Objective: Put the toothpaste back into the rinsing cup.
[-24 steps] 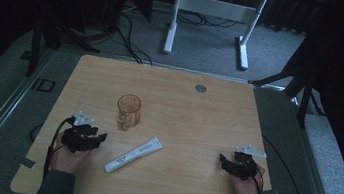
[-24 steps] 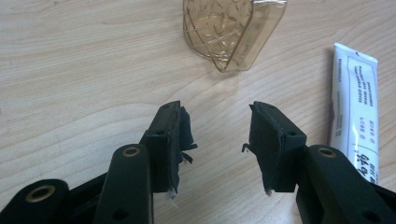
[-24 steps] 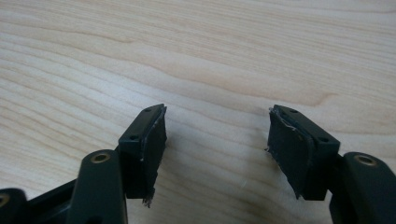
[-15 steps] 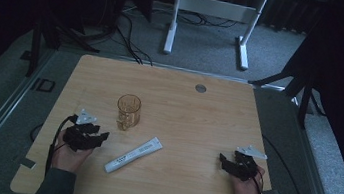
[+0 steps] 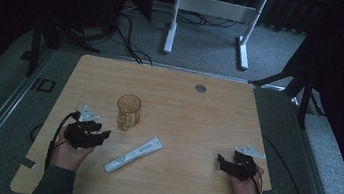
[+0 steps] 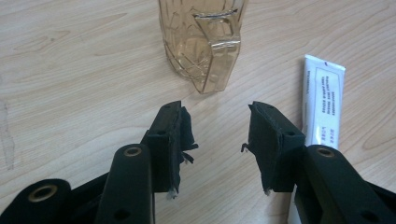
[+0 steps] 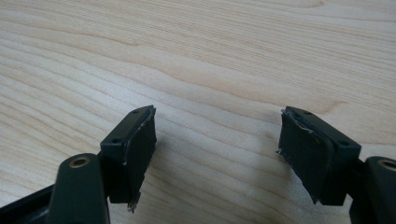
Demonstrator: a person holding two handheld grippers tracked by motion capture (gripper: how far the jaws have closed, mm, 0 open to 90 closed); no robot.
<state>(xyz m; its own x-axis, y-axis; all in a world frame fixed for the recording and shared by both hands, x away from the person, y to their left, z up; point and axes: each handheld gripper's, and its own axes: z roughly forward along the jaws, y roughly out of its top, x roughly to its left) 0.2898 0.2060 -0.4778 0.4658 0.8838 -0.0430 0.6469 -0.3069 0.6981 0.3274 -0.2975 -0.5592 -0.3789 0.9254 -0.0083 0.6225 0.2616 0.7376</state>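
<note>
An amber glass mug stands upright left of the middle of the wooden table. A white tube lies slanted in front of it. My left gripper is held low at the front left, pointing right toward the tube and mug. In the left gripper view the left gripper is open and empty. There the mug is just ahead with its handle toward me, and the tube lies to the right. My right gripper rests at the front right. In the right gripper view the right gripper is open over bare wood.
A round grey grommet sits near the table's far edge. Beyond the table, a white desk frame and cables are on the grey carpet. Dark stands rise at both sides of the table.
My left gripper has edged slightly forward and right, toward the mug. The right gripper, the mug and the tube have kept still.
</note>
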